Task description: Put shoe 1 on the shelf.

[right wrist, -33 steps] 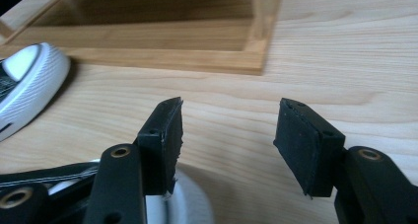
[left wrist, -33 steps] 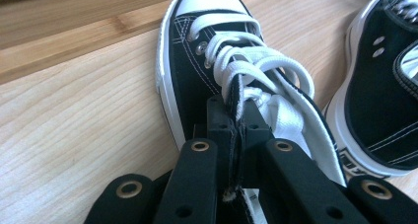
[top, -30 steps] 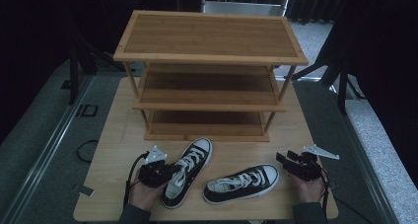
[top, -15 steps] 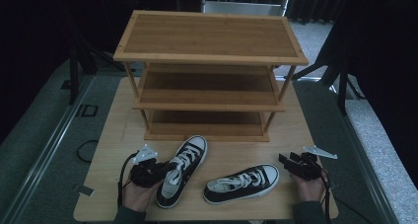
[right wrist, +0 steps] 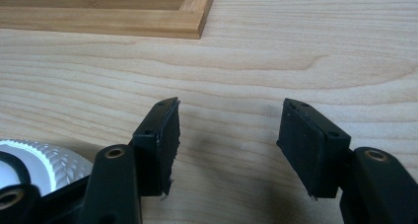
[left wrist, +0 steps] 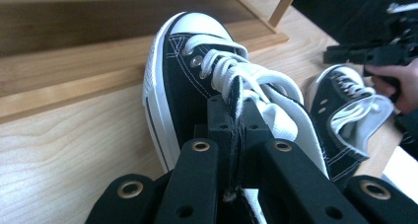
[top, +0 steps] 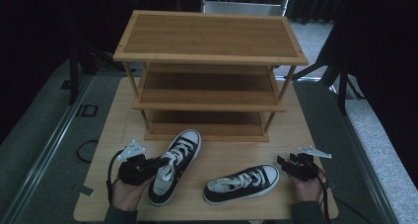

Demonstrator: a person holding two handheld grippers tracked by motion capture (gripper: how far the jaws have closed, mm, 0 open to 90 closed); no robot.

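High view dim, surroundings black; both gripper views brighter, near parts slightly soft.

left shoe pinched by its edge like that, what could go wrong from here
The left gripper is shut on only the thin collar edge of the left shoe, so the fabric may slip out or the shoe may swing and tip. Its toe points at the rack close ahead and could catch the bottom shelf's edge. The right gripper stands open beside the right shoe.
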